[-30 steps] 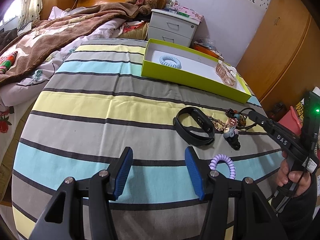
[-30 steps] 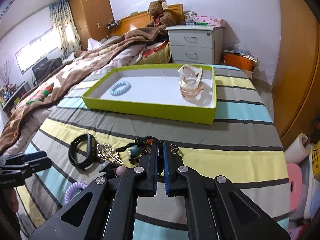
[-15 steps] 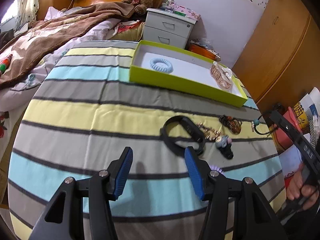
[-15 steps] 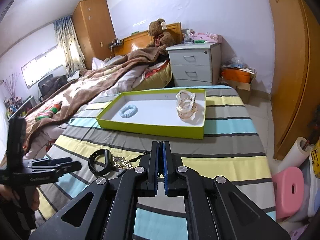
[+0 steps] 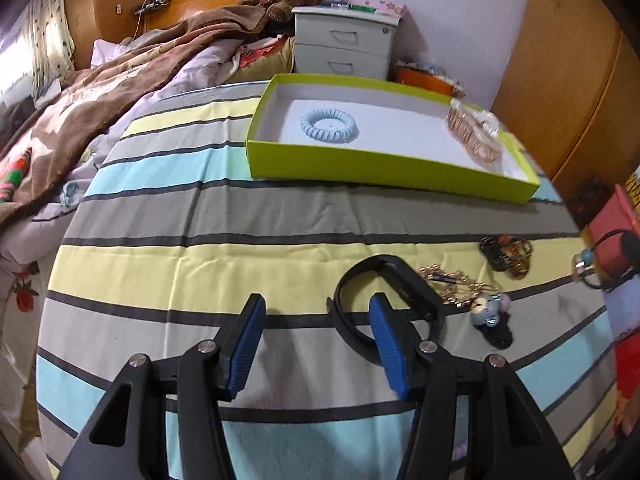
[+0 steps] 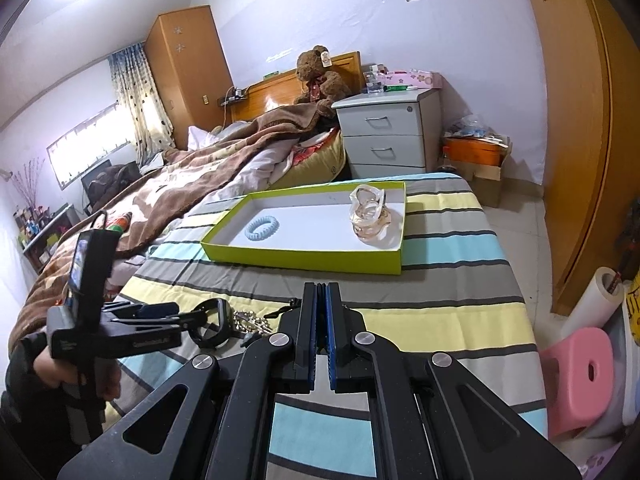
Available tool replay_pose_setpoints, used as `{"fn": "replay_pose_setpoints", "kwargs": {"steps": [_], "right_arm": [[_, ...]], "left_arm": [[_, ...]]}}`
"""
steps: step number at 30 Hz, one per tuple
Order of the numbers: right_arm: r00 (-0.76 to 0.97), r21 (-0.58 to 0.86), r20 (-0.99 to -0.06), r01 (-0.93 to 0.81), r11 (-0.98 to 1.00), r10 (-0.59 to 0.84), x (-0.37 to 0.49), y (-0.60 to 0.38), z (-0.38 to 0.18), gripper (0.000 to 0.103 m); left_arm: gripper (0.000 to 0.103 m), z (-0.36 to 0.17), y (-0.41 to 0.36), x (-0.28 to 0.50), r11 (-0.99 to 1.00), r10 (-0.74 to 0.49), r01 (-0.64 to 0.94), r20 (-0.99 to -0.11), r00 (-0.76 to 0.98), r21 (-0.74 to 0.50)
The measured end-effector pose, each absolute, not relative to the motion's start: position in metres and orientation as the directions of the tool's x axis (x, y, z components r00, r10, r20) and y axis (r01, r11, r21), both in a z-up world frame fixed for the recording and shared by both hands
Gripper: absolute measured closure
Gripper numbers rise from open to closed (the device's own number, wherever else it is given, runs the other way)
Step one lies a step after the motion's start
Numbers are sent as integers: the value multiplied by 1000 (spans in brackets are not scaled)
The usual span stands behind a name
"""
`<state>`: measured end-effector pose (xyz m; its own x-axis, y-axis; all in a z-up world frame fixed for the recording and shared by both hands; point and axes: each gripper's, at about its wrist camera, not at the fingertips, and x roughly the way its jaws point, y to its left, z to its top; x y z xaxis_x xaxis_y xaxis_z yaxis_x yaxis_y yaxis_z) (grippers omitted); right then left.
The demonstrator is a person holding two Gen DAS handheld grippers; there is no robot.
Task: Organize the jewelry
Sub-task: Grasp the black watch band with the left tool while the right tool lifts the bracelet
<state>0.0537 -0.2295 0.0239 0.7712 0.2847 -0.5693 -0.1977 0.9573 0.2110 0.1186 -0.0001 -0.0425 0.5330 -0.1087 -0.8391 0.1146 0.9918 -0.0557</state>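
My left gripper (image 5: 316, 316) is open and empty, its right finger over a black wristband (image 5: 390, 288) on the striped cloth. Beside the band lie a gold chain (image 5: 452, 286), a small grey figure charm (image 5: 488, 312) and a dark beaded piece (image 5: 506, 254). My right gripper (image 6: 321, 300) is shut on a black cord necklace with beads (image 5: 596, 262), lifted off the table; its cord shows by the fingers (image 6: 286, 309). The green tray (image 5: 384, 170) holds a blue coil tie (image 5: 329, 125) and a clear amber hair claw (image 5: 474, 136).
The striped table (image 6: 440, 308) stands against a bed with a brown blanket (image 6: 200, 168). A grey nightstand (image 6: 390, 136) is behind the tray. A pink stool (image 6: 580, 372) and a paper roll (image 6: 596, 300) sit on the floor at right.
My right gripper has risen and pulled back with the necklace, off the table. My left gripper has moved forward to the black wristband, hiding the purple coil tie.
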Motion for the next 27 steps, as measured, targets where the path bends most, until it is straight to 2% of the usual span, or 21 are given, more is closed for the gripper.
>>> {"fn": "replay_pose_setpoints", "kwargs": {"steps": [3,6,11,14,27], "right_arm": [[769,208,-571,-203,957,287,55,-229,23,99],[771,200,-572,-198,960,278,54,-229,22,99],[780,181,-572,-183,966,255,54,-229,23,99],[781,172,-573,-182,968,249,53,-227,24,99],[790,153,-567,-178,972,234,53,-227,27,99]], "left_arm": [[47,-47,-2,122,994,-86,108,-841,534,-33],[54,-47,-4,121,994,-70,109,-833,548,-12],[79,-46,-10,121,991,-83,133,-829,553,-11],[89,-45,-16,119,989,-86,150,-826,557,-2],[93,-37,-11,114,989,-119,143,-809,576,-43]]}}
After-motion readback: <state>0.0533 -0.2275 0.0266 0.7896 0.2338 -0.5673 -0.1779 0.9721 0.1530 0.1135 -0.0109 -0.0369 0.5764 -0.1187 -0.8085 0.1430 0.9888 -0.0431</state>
